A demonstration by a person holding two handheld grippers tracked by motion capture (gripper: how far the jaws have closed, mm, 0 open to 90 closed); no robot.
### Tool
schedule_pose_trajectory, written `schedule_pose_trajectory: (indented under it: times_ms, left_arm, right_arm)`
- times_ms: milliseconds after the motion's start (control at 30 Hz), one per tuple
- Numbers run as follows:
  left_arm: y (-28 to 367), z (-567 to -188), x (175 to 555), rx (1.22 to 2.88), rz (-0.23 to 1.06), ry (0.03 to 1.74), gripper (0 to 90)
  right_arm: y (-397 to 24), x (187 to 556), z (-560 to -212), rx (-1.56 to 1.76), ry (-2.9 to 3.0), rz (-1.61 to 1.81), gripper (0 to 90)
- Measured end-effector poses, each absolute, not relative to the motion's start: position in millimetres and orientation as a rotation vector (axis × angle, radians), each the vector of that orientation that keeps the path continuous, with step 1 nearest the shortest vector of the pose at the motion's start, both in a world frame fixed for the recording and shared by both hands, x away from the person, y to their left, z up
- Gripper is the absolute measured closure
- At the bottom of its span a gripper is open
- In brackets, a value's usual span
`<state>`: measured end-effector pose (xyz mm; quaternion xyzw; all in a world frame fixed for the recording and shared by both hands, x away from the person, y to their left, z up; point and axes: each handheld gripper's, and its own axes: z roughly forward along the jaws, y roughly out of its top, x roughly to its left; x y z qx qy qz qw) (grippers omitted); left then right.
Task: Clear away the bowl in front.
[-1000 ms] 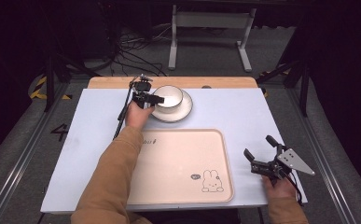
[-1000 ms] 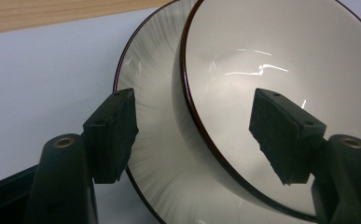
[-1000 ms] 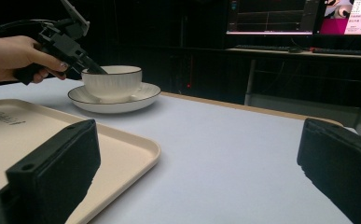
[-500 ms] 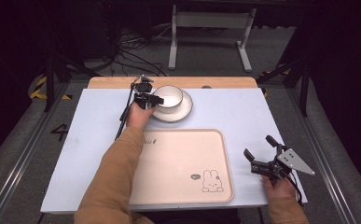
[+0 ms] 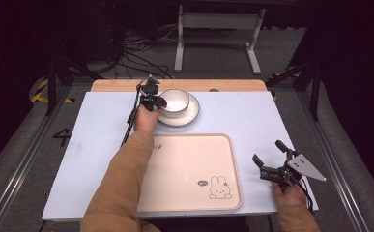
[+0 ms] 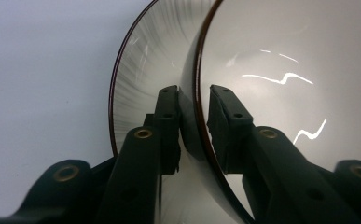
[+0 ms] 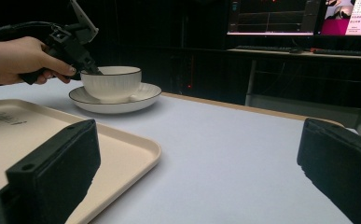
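The high view shows a pale blue table (image 5: 78, 159) with a white cup (image 5: 175, 102) standing on a white saucer (image 5: 188, 117) near its far edge, just beyond a cream tray (image 5: 184, 164) that bears a small rabbit drawing at its near right corner. The left gripper (image 5: 158, 102) reaches the cup's left side, held by the person's left hand (image 5: 145, 118), whose tan sleeve (image 5: 122, 183) runs back over the tray's left edge. In the left gripper view the two black jaws have just been closing and now pinch the cup's wall, one pad (image 6: 168, 126) outside against the ribbed surface, the other pad (image 6: 225, 126) inside the bowl, with the dark-lined rim running between them. The saucer's ribbed surface shows to the left of the cup in that view.

The right gripper (image 5: 270, 159) sits at the near right corner of the table, just right of the tray and well apart from the cup. The right gripper view shows its jaws standing wide with nothing between them, looking level across the table towards the cup (image 7: 112, 83) and saucer (image 7: 136, 102), where the left gripper (image 7: 87, 65) grips the rim at the cup's left. The cup stands upright on the saucer.
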<state>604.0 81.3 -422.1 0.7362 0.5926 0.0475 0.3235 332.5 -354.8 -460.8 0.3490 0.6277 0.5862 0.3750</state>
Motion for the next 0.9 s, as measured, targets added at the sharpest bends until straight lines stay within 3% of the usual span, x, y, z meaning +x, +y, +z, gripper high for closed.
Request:
schedule_pose_trajectory:
  times_ms: [567, 900]
  left_arm:
    - [88, -417, 603, 1.886, 0.061, 1.584, 82.3]
    - [88, -405, 596, 1.932, 0.119, 1.548, 82.1]
  right_arm:
    - [-355, 332, -461, 0.891, 1.607, 1.502, 0.1]
    - [-355, 332, -461, 0.892, 1.607, 1.502, 0.1]
